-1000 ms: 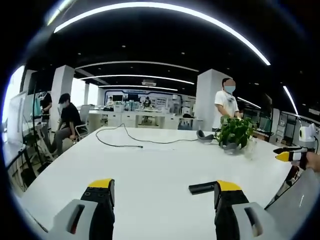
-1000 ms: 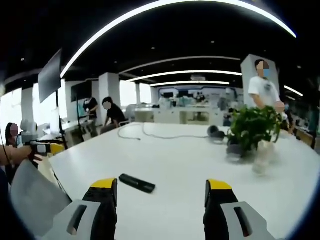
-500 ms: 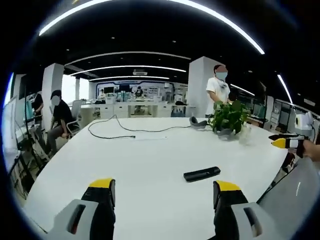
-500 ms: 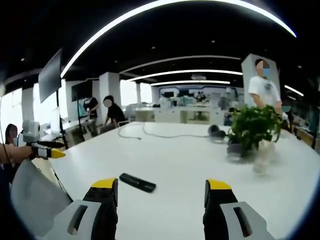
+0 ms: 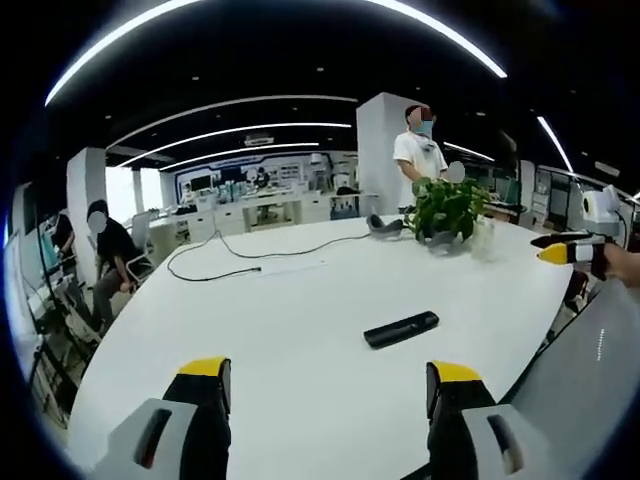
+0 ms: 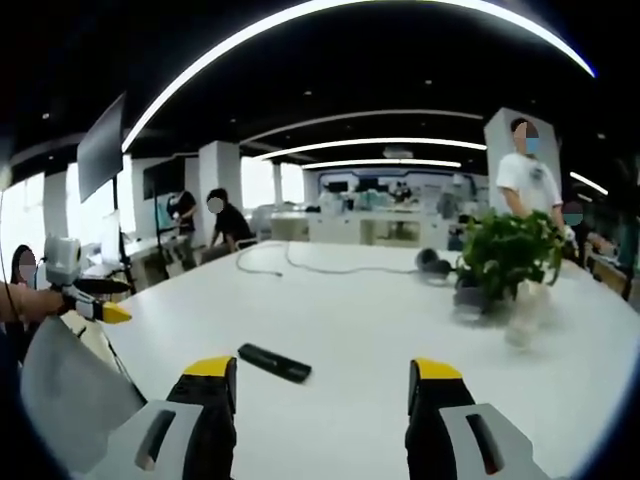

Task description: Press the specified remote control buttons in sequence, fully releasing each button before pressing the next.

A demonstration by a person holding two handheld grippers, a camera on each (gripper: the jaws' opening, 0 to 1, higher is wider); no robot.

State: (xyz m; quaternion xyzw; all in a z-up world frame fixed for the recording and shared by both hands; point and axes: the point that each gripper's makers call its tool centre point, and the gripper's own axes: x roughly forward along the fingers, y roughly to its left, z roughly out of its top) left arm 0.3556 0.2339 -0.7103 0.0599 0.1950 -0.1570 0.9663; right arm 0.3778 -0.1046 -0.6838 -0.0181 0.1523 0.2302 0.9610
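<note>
Black remote (image 5: pixel 401 329) lies flat on the white table (image 5: pixel 280 330), long axis running 8-to-2, at 1 o'clock ahead of your left gripper (image 5: pixel 331 375) and 11 o'clock ahead of your right gripper (image 6: pixel 322 372); both jaws spread, empty.

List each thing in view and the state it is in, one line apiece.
Remote control: lying flat on the white table, untouched.
Left gripper: open, holding nothing, short of the remote.
Right gripper: open, holding nothing, remote ahead to its left.
Potted plant: upright on the table.
Black cable: lying loose across the far side of the table.
</note>
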